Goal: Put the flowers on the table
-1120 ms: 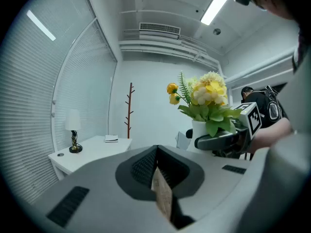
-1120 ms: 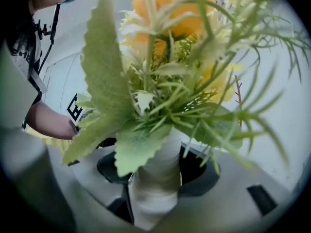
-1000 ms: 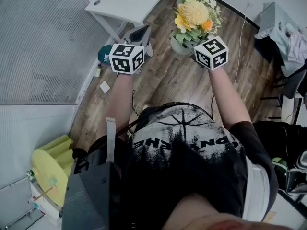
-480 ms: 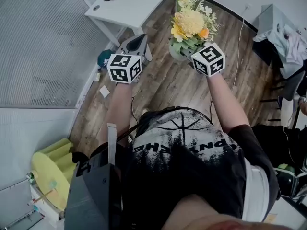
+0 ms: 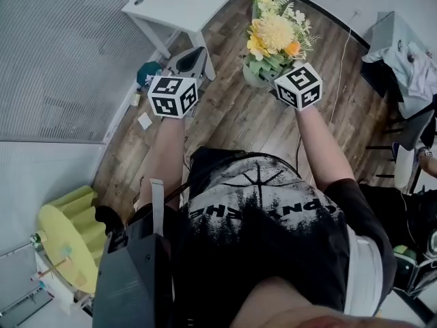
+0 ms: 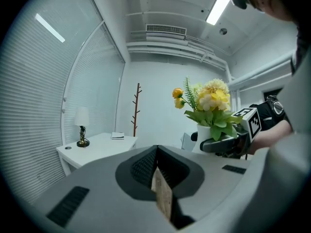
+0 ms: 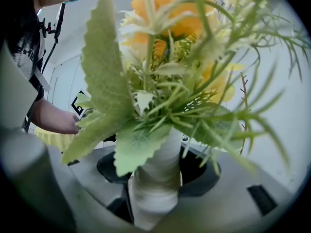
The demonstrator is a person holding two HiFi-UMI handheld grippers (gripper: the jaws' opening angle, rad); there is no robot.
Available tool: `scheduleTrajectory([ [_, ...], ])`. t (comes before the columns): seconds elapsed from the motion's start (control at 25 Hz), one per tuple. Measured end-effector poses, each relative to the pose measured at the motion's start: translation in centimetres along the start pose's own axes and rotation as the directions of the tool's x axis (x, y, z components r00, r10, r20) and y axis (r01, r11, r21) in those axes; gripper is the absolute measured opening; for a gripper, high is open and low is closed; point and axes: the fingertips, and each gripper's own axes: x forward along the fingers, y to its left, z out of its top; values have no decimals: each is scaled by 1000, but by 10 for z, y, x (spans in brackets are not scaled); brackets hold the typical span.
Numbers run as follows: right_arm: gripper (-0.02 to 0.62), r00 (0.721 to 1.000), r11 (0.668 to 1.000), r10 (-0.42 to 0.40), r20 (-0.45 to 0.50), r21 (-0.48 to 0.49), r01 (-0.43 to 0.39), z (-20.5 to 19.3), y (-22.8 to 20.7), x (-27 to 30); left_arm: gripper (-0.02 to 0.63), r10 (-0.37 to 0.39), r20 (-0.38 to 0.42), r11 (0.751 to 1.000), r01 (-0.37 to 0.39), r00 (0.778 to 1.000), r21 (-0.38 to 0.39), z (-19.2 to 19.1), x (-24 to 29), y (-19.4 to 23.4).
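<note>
A bunch of yellow and orange flowers [image 5: 276,31] stands in a white vase [image 5: 253,76]. My right gripper [image 5: 276,80] is shut on the vase [image 7: 154,178], holding it upright in the air over the wooden floor; leaves [image 7: 104,106] fill the right gripper view. The left gripper view shows the same flowers [image 6: 210,97] and right gripper [image 6: 224,144] off to the right. My left gripper [image 5: 194,55] hangs level with it on the left, its jaws closed together with nothing between them [image 6: 156,153]. The white table [image 5: 186,4] is ahead and to the left [image 6: 99,147].
A small lamp [image 6: 82,128] and a flat item [image 6: 117,135] rest on the table, and a bare coat stand [image 6: 137,108] rises behind it. A teal object [image 5: 146,73] and a paper scrap [image 5: 144,120] lie on the floor. Clothes are heaped at the right [image 5: 410,50].
Both grippers sit slightly lower in the head view. The right gripper's hold on the vase is the same, and the left gripper's jaws have not moved.
</note>
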Motion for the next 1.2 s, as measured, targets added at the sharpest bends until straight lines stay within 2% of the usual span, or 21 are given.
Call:
scheduleTrajectory([
  [0.4,250,1000,1000,15,27,6,-15,1,0,5,12,28,-12,999,-28,1000,33,-5,-4,-1],
  [0.8,250,996,1000,17,86,-3,-17,3,-4,17,12,23,-15,997,-21,1000,80,-1,2,8],
  [1.2,250,989,998,19,144,-64,-9,17,1,14,12,6,1,989,-6,1000,146,-3,-1,-2],
])
